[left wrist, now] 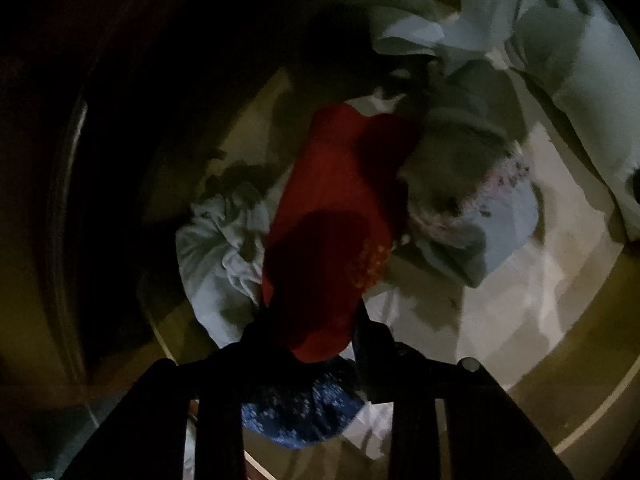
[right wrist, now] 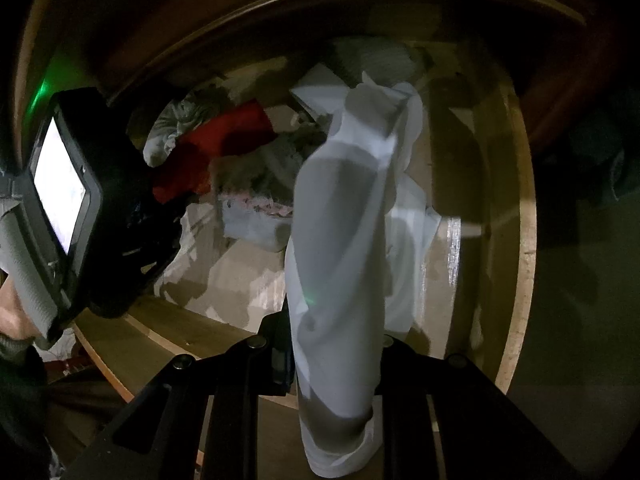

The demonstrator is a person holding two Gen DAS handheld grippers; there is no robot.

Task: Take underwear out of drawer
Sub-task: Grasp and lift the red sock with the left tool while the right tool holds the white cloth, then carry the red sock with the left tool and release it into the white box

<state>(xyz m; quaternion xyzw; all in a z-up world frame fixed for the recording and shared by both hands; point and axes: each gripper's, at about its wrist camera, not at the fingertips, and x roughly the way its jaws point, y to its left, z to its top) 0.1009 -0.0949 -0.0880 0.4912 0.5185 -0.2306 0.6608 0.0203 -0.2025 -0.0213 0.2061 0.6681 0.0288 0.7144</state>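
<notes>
The drawer (right wrist: 516,208), a pale wooden box pulled out under a dark cabinet front, is the landmark here, and nearly everything sits inside it. The right gripper (right wrist: 334,360) is poised above its near right part, fingers pressed together on a white garment (right wrist: 344,216) that hangs in a long fold from them, its free end reaching toward the back of the drawer. The left gripper (left wrist: 316,336) points steeply down over the drawer's left side, and its fingers (left wrist: 366,332) pinch the near end of a red garment (left wrist: 336,200), which stretches away across the heap toward the drawer's rear; in the dim light the contact looks firm, though the pads themselves are lost in shadow. A pale grey crumpled cloth (left wrist: 220,240) lies just left of the red piece, and a light blue item with a floral trim (left wrist: 496,208) lies to its right on the drawer floor. A blue patterned fabric (left wrist: 304,404) shows close under the left gripper, at the drawer's near edge. From the right wrist view, the left gripper's lit screen (right wrist: 58,184) stands at the drawer's left side.
</notes>
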